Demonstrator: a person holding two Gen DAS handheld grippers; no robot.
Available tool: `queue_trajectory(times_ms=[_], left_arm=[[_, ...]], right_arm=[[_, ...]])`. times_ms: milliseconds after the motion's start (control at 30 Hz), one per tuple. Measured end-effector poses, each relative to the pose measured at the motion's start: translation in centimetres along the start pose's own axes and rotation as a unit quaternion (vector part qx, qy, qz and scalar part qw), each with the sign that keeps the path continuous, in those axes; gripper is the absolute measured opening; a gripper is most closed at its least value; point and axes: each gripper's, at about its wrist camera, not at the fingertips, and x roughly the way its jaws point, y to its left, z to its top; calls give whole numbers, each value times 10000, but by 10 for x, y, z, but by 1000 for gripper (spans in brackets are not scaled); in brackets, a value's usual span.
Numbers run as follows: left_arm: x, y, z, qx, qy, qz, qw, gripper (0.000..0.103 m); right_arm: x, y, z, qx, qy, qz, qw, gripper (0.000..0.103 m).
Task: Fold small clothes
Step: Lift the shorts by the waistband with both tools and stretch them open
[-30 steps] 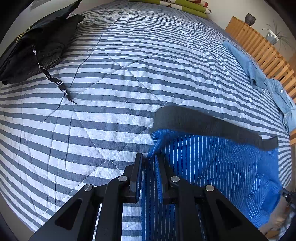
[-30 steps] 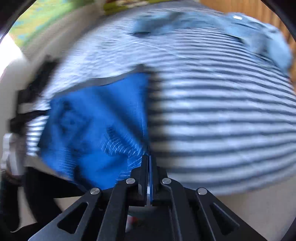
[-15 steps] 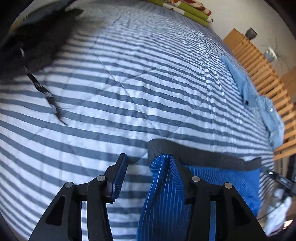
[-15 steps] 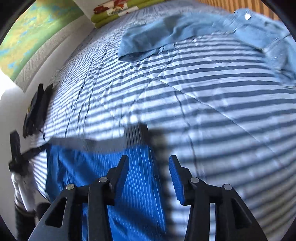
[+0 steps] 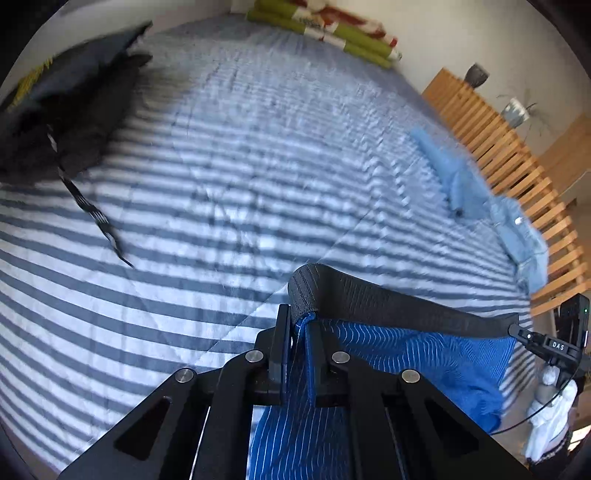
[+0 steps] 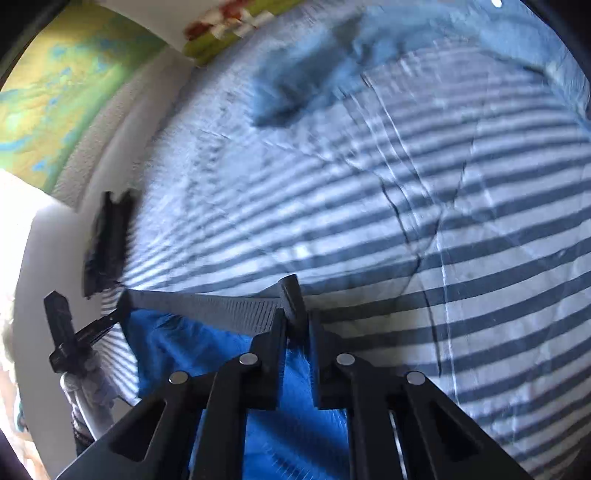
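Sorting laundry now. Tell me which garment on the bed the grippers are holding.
The blue pinstriped shorts, gripped at the dark waistband by both grippers. The denim shirt and black clothes lie untouched farther off.

A bed (image 5: 229,206) covered by a quilted spread in grey and white stripes carries everything here. Taking the blue pinstriped shorts (image 5: 436,365) with a dark grey waistband (image 5: 388,306) at the near edge as the landmark: a pile of black clothing (image 5: 70,110) lies well away to their left at the bed's side edge, with a patterned black-and-white drawstring (image 5: 88,210) trailing from it over the stripes toward the shorts. A light blue denim garment (image 5: 491,210) lies beyond the shorts to their right, along the edge by a slatted wooden frame. Green, white and red pillows (image 5: 332,33) sit at the far end, opposite the shorts.
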Motion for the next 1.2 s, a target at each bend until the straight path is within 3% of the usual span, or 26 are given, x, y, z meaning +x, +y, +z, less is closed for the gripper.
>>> queue_trajectory(times_ms=[167, 333, 400, 533, 600, 667, 733, 800, 900, 1033, 1200], left_arm=[[-75, -18, 18, 191, -735, -209, 9969, 6], [-145, -35, 31, 517, -1490, -222, 9872, 6], [-164, -37, 39, 497, -1618, -263, 9852, 6], [-197, -41, 28, 633, -1922, -261, 9790, 6], [-205, -44, 12, 960, -2149, -28, 9719, 6], [-193, -43, -7, 1234, -1939, 186, 9731, 6], [-164, -35, -31, 1357, -1481, 189, 9794, 6], [-121, -20, -63, 1392, -780, 338, 9866, 6], [-80, -3, -103, 1294, 72, 265, 9912, 7], [-71, 2, -143, 1452, 435, 292, 9880, 12], [-100, 6, -170, 1599, 491, 203, 9857, 20]], right_arm=[[-65, 40, 14, -470, -786, 176, 9956, 7], [-123, 91, 21, -1220, -1760, 67, 9768, 7], [-133, 104, 23, -1377, -1901, -51, 9720, 7], [-152, 115, 13, -1548, -2075, 131, 9658, 7], [-157, 116, 0, -1788, -2230, 113, 9582, 7], [-147, 111, -14, -1847, -2110, 13, 9599, 7], [-122, 94, -35, -1782, -1767, -132, 9679, 7], [-91, 74, -61, -1753, -1361, -334, 9745, 7], [-49, 43, -99, -1658, -688, -589, 9820, 7], [-33, 12, -132, -1451, -255, -748, 9862, 7], [-47, -6, -141, -1387, -23, -728, 9877, 10]])
